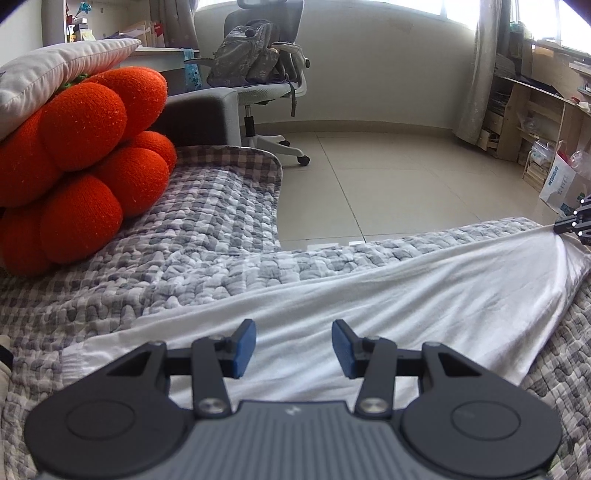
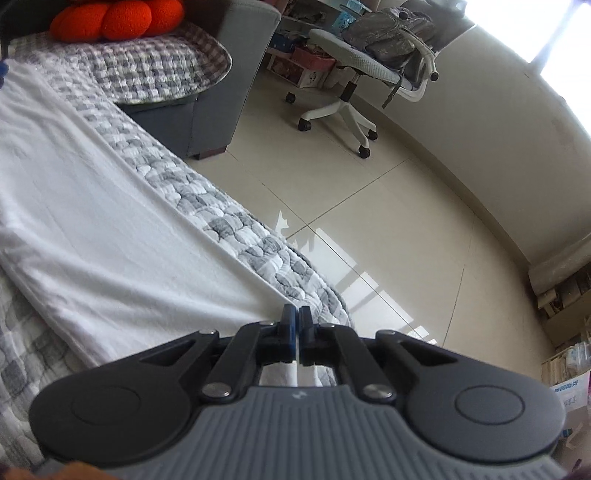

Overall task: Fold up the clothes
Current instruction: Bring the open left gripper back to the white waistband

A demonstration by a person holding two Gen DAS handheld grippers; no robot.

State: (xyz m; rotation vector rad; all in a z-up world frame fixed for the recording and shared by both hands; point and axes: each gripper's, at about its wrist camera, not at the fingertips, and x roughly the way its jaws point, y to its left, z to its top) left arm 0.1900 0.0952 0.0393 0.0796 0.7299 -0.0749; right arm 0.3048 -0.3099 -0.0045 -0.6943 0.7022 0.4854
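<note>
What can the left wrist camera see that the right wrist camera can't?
Only the left wrist view shows the left gripper, open above the white garment, a white pillow on the orange cushion, and wooden shelves. Only the right wrist view shows close up the right gripper shut on the garment's edge. Both show the garment, the checked blanket, the cushion and the office chair with a backpack.

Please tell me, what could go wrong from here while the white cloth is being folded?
1. The right claw pinches only a thin corner of the white cloth; it may slip out when pulled.
2. The left claw is open above the cloth, so a one-sided pull may drag it over the checked blanket edge toward the floor.
</note>
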